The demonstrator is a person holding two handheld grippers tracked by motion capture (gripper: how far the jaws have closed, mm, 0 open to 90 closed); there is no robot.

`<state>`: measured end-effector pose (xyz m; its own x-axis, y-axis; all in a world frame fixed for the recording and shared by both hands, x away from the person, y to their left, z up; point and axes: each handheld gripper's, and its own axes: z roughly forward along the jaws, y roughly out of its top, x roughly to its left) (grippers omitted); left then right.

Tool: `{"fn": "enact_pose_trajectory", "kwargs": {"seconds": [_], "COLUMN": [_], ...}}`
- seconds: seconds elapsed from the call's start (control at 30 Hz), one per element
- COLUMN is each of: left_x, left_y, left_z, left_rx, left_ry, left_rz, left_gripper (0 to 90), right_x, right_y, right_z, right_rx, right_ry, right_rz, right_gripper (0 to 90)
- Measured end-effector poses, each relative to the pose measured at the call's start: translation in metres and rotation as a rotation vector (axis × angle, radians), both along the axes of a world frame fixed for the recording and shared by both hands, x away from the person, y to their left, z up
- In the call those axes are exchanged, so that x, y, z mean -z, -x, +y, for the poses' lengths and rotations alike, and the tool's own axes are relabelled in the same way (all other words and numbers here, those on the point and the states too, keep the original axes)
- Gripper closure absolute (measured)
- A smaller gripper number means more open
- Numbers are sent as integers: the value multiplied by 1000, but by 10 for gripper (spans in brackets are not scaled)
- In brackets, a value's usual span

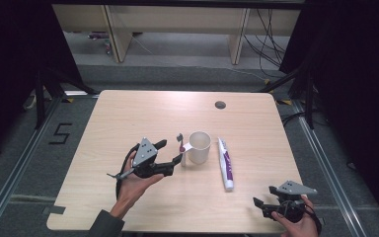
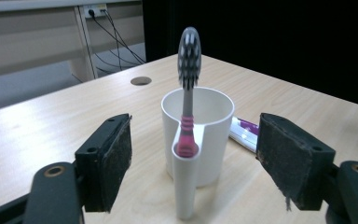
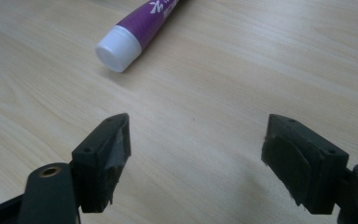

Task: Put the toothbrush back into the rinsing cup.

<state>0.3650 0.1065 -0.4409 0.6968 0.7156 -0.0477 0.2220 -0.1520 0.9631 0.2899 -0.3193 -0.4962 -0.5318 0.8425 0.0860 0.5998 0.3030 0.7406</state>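
Toothbrush (image 2: pixel 188 88) upright in cup (image 2: pixel 216 135) slot, left gripper (image 1: pixel 170 152) open beside

Left gripper (image 1: pixel 170 152) held level above the table, jaws standing wide, nothing pressed between them. Right gripper (image 1: pixel 262 197) low at the near edge, jaws wide apart too, empty, pointing left.

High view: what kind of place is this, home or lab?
Likely a lab or recording bay, not a home: a bare wooden table ringed by black curtains, loose cables on the floor, and a taped number marking beside the table.
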Motion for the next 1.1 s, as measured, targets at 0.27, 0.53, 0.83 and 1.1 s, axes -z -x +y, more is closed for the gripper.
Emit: {"fn": "enact_pose_trajectory", "kwargs": {"seconds": [0.27, 0.53, 0.83, 1.1], "left_x": [3, 13, 30, 38], "left_y": [19, 35, 50, 59], "left_z": [13, 26, 38, 45], "left_rx": [-28, -48, -58, -69], "left_ry": [-41, -90, -107, -121], "left_rz": [50, 109, 161, 176], "left_gripper": [219, 220, 220, 219], "right_x": [-2, -4, -4, -2], "right_y": [-1, -2, -3, -3], "right_z": [-1, -1, 0, -1], "right_rx": [-5, -2, -24, -19], "right_ry": [11, -9, -10, -10], "right_rz": [-9, -24, -32, -31], "right_gripper": [239, 207, 200, 201]}}
